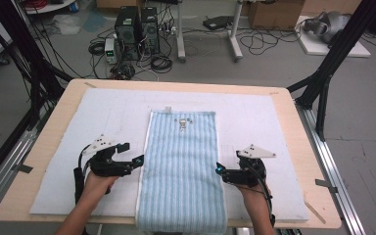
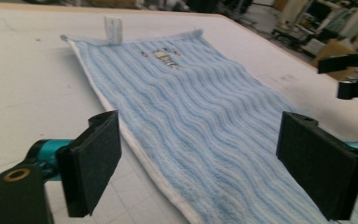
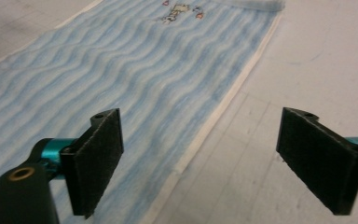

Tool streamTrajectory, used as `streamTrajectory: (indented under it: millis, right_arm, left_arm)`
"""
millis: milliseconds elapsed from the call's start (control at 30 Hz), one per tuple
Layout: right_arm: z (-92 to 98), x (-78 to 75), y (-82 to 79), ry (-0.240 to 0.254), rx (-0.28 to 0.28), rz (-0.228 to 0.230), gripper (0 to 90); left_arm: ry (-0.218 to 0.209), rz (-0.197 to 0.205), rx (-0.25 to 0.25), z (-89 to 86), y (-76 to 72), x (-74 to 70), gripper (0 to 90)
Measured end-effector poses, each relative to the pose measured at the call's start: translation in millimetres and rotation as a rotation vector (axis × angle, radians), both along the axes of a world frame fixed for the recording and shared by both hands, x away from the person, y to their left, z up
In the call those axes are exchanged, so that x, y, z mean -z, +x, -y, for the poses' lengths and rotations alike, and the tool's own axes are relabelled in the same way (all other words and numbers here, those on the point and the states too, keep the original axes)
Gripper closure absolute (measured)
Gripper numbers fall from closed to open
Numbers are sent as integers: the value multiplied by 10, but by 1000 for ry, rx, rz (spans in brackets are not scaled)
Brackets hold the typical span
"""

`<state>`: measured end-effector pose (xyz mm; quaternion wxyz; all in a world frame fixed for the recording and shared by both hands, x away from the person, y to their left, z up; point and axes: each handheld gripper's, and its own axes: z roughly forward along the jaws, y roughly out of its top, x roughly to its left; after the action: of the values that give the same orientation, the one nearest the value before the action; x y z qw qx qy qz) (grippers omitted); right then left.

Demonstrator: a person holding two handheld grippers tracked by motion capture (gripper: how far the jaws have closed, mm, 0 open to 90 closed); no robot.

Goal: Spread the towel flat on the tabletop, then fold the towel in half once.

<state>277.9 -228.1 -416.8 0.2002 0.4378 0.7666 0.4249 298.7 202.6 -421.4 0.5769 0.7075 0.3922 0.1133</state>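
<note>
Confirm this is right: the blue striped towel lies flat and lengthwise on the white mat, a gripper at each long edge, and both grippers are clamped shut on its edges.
One thing is wrong: the left gripper and right gripper are open, not clamped. Each gripper view shows its jaws spread wide above the towel, gripping nothing. The rest stands: the high view shows it lying flat, lengthwise on the white mat.
</note>
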Motion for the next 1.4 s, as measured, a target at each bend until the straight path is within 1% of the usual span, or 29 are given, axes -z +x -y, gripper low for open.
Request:
streamTrajectory:
  millis: [33,67,100,133,167,200,233,267,333,367,400,467,533,567,600,667,733,767,867,900,967,1033,1133,1167,1233,1267,1300,1367,1400]
  right_arm:
    - [20,-28,40,-8,-14,8,121]
    - [31,-50,67,-25,-23,26,114]
    - [33,-68,81,-32,-24,35,114]
    - [38,-90,101,-37,-28,45,113]
    - [42,-112,111,-40,-33,54,113]
    - [43,-132,122,-40,-35,66,113]
    - [43,-141,132,-33,-33,69,113]
    - [45,-145,140,-31,-33,70,113]
    - [42,-140,156,-32,-19,57,113]
    - [43,-132,162,-25,-19,55,113]
    - [46,-126,161,-22,-16,50,113]
    - [51,-117,158,-21,-17,50,113]
    - [57,-121,144,-16,-20,50,113]
    - [60,-128,132,-11,-13,44,113]
    - [67,-135,125,-7,-11,43,113]
    - [82,-146,113,-2,-4,47,114]
    - [90,-149,111,0,0,42,113]
    - [95,-145,116,-5,-1,46,113]
    - [99,-134,127,-1,7,33,113]
    - [99,-133,130,-2,5,30,113]
    - [93,-131,138,-3,6,32,113]
    - [86,-130,145,2,6,27,114]
    - [83,-126,149,16,12,17,114]
    - [87,-123,156,24,6,12,114]
    - [89,-126,169,46,2,0,115]
    - [89,-129,172,46,4,6,115]
    - [86,-131,174,50,7,7,115]
    - [83,-129,180,55,14,10,115]
    - [83,-123,184,53,16,13,115]
  left_arm:
    - [3,9,3,-19,15,-24,142]
    - [-3,20,0,-31,22,-36,141]
    - [-10,28,-1,-51,30,-48,141]
    - [0,33,-4,-64,37,-62,141]
    - [16,48,-9,-72,42,-79,142]
    - [30,56,-1,-82,52,-94,143]
    - [39,63,3,-80,55,-105,147]
    - [52,79,9,-81,64,-118,150]
    - [61,112,18,-75,67,-137,157]
    - [50,111,24,-75,67,-138,172]
    - [47,97,29,-74,66,-139,196]
    - [60,80,19,-70,63,-136,212]
    - [85,72,7,-72,60,-137,212]
    - [91,57,-2,-75,60,-139,208]
    - [91,32,-12,-77,66,-138,191]
    - [79,7,-11,-80,75,-132,171]
    - [59,-2,5,-82,87,-134,167]
    - [56,-3,6,-84,94,-137,167]
    - [47,-11,-3,-94,119,-144,168]
    - [45,-21,-4,-94,132,-146,169]
    - [70,-27,2,-92,160,-167,170]
    - [53,-19,5,-88,193,-204,171]
    - [45,-24,-8,-83,260,-247,171]
    - [51,-33,-8,-84,290,-258,171]
    - [55,-36,-15,-85,340,-276,171]
    - [55,-34,-22,-82,359,-282,172]
    - [65,-28,-32,-81,384,-294,175]
    - [58,-15,-62,-78,432,-312,184]
    - [66,-20,-67,-77,451,-316,186]
